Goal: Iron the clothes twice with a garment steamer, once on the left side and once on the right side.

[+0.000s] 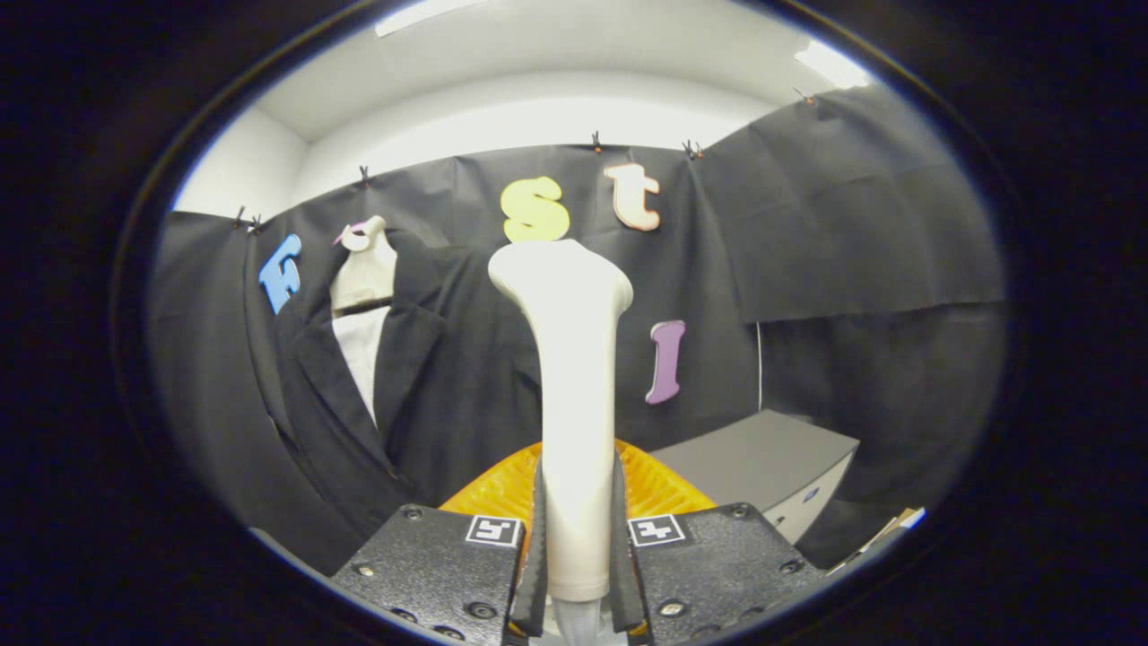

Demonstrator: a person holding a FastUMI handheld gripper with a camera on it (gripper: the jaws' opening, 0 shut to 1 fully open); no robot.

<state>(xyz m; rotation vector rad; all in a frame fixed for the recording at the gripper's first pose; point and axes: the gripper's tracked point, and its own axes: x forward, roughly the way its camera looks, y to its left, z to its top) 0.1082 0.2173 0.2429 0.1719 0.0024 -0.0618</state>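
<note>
gripper (574, 556) clamps upright steamer (569, 377), jacket (377, 395) well beyond.

The steamer (574, 395) stands upright between the fingers of the gripper (577, 538), which press on its handle from both sides. Beyond the fingers and to the left, a jacket (359, 413) hangs on a mannequin (363, 269) against the booth wall. A box (762, 462) sits to the right, behind the gripper.

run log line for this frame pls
gripper: shut on garment steamer handle, upright | black jacket: hanging beyond the steamer head, not touched | orange basket: just behind fingers | stage: steamer held, no pass begun
</note>
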